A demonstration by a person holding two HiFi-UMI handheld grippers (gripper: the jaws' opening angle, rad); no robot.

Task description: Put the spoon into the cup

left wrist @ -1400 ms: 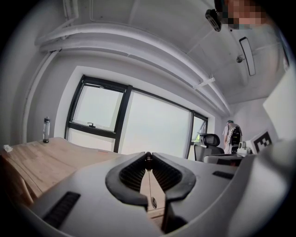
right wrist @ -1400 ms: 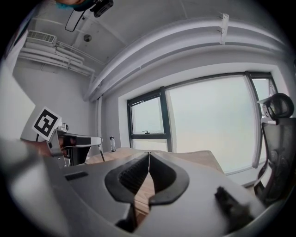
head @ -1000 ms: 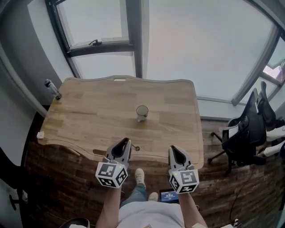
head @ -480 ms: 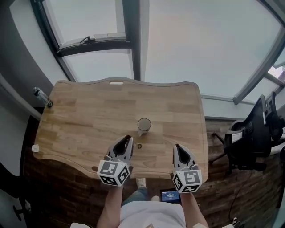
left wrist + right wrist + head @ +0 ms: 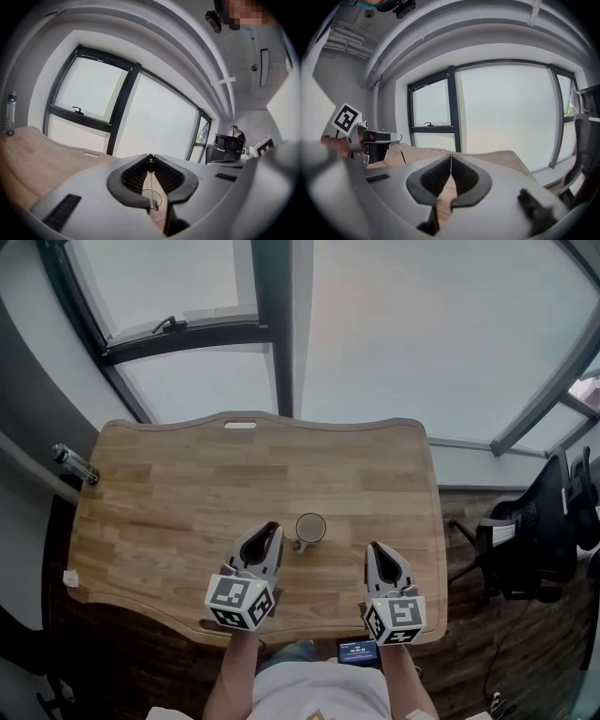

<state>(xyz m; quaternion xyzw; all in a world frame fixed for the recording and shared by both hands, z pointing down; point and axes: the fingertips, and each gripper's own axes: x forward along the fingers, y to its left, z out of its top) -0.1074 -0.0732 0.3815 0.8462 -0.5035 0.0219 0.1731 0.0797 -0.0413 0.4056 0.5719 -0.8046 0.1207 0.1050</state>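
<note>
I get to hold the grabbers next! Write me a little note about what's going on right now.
Left gripper: shut on the spoon, which is pinched at the jaw tips and hangs down.
Right gripper: shut, holding nothing, over the near edge of the table.
Cup: upright on the table, just right of the left gripper's tips.
Done: the spoon is picked up and brought beside the cup.
Left: move the spoon over the cup's mouth, lower it in, and open the jaws.

Spoon [image 5: 150, 161] tiny, mostly hidden within the left gripper's [image 5: 270, 530] jaws; chair [image 5: 548, 540] cut off at the edge.
</note>
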